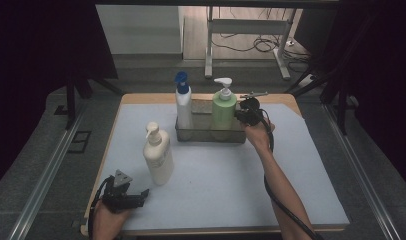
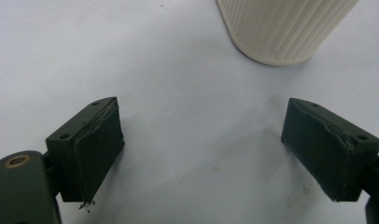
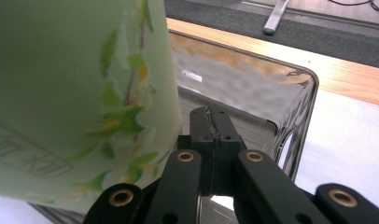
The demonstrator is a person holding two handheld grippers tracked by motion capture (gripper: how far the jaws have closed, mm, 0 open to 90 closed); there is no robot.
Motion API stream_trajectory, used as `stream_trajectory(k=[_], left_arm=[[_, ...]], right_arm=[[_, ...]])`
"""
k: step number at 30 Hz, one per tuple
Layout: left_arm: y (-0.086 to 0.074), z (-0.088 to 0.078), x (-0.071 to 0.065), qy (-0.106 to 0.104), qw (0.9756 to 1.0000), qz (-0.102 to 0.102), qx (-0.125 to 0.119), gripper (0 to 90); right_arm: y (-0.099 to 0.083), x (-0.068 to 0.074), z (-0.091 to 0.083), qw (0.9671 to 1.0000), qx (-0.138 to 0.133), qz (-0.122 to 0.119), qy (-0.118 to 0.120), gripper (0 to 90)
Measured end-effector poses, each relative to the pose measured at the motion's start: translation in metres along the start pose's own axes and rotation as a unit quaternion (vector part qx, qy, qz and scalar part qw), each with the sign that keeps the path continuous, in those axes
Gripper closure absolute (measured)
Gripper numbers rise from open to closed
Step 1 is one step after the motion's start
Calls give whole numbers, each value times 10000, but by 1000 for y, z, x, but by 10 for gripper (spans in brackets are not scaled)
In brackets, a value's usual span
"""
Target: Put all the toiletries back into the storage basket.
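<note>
Pale blue matting covers the wooden tabletop [image 1: 311,200] amid dark curtains, left claw [image 2: 201,149] spread apart, right claw [image 3: 211,140] pressed together beside the green bottle [image 3: 75,93].

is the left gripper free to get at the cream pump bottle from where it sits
Probably yes. The left gripper rests open on the white mat, and the cream bottle stands just ahead of it with bare mat between them.

The high view looks forward and down over the whole counter [image 1: 291,190]. The left gripper view hangs close above its surface, facing the cream bottle [image 2: 285,28], also seen from above. The right gripper view presses near the green bottle [image 3: 75,93].
</note>
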State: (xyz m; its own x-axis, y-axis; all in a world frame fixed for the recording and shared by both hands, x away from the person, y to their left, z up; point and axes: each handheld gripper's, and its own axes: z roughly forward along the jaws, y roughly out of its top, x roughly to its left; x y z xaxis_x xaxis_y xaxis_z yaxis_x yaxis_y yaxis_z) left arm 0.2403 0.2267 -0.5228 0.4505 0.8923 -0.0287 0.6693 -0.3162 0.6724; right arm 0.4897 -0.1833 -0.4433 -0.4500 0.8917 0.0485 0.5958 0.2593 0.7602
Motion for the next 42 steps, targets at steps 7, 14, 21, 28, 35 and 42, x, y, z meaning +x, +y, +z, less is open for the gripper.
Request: stream_trajectory(k=[7,14,21,28,35,42], left_arm=[[0,0,0,2,10000,1,0,122],[0,0,0,2,10000,0,0,122],[0,0,0,2,10000,1,-1,122],[0,0,0,1,10000,0,-2,122],[0,0,0,1,10000,-2,-4,122],[0,0,0,1,10000,-1,-2,122]], right_arm=[[-1,1,4,9999,51,48,106,892],[-2,6,7,9998,64,17,164,892],[-4,12,11,9997,128,-25,201,892],[-7,14,14,9995,200,-47,220,892],[-7,21,18,9994,222,-123,242,892],[-7,26,21,9993,243,-140,263,892]])
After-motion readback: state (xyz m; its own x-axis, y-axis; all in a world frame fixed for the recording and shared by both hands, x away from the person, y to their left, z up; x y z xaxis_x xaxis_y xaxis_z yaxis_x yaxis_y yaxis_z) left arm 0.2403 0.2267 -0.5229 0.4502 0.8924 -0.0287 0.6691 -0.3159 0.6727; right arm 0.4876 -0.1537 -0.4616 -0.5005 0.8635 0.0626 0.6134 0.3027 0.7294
